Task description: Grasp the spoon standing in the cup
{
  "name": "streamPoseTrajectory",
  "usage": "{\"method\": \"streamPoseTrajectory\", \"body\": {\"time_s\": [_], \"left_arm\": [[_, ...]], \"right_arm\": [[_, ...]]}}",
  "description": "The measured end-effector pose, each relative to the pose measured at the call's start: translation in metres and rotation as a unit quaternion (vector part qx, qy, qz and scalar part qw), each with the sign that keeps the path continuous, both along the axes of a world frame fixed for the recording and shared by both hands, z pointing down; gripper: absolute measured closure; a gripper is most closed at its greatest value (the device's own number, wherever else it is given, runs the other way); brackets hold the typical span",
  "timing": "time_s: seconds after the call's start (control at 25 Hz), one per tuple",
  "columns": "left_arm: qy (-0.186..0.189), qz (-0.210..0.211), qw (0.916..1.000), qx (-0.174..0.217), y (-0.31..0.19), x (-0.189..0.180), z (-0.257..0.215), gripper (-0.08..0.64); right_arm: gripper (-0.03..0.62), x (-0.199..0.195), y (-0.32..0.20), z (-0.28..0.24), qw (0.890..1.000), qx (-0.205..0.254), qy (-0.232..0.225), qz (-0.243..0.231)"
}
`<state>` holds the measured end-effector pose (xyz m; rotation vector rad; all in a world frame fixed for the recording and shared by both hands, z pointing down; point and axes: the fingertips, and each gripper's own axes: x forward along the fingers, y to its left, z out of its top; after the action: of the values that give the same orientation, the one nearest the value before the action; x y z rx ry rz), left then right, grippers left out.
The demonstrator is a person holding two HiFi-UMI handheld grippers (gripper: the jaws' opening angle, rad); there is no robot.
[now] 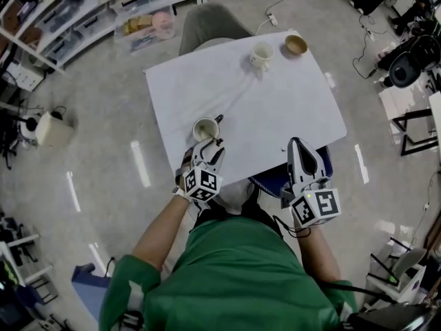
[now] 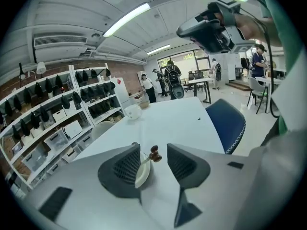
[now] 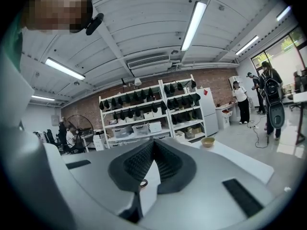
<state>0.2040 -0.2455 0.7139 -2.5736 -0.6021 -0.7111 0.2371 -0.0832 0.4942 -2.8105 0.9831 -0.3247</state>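
A white cup (image 1: 204,128) stands near the front left edge of the white table (image 1: 275,109). A spoon (image 1: 218,120) stands in it, its brown handle end up. My left gripper (image 1: 207,145) hovers just before the cup, open. In the left gripper view the spoon's brown end (image 2: 154,153) sits in the gap of my left gripper (image 2: 152,148), touching neither pad, and the cup's rim (image 2: 143,172) shows beside the left jaw. My right gripper (image 1: 298,145) hangs at the table's front right edge, shut with nothing in it; its pads (image 3: 154,159) meet.
A second white cup (image 1: 262,54) and a tan bowl (image 1: 296,44) stand at the table's far side; the bowl (image 3: 207,141) also shows in the right gripper view. A blue chair (image 1: 274,179) is tucked at the near edge, a grey chair (image 1: 210,25) at the far edge.
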Motion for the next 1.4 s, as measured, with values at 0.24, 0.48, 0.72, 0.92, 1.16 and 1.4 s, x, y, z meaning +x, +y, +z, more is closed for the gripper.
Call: {"method": "streamPoseTrajectory", "body": {"time_s": [0.24, 0.48, 0.72, 0.92, 1.16, 1.4], "left_arm": [[0.0, 0.004, 0.9974, 0.072, 0.006, 0.003, 0.023, 0.374], [0.025, -0.003, 0.9928, 0.117, 0.008, 0.009, 0.024, 0.399], [0.042, -0.001, 0.9851, 0.167, 0.009, 0.012, 0.033, 0.441], [0.062, -0.021, 0.9833, 0.17, 0.003, 0.018, 0.02, 0.488], [0.076, -0.038, 0.9852, 0.149, -0.002, 0.026, 0.003, 0.499], [0.087, -0.061, 0.9883, 0.109, -0.01, 0.032, -0.032, 0.5]], "right_arm": [[0.571, 0.004, 0.014, 0.007, 1.0, -0.003, -0.006, 0.001], [0.571, 0.006, 0.024, 0.002, 1.0, -0.004, -0.004, -0.002], [0.571, 0.004, 0.025, 0.005, 1.0, -0.006, -0.008, -0.011], [0.571, 0.005, 0.027, 0.002, 1.0, -0.005, -0.008, -0.013], [0.571, 0.009, 0.023, 0.006, 1.0, -0.003, -0.008, -0.023], [0.571, 0.016, 0.014, 0.0, 0.999, 0.0, -0.007, -0.034]]}}
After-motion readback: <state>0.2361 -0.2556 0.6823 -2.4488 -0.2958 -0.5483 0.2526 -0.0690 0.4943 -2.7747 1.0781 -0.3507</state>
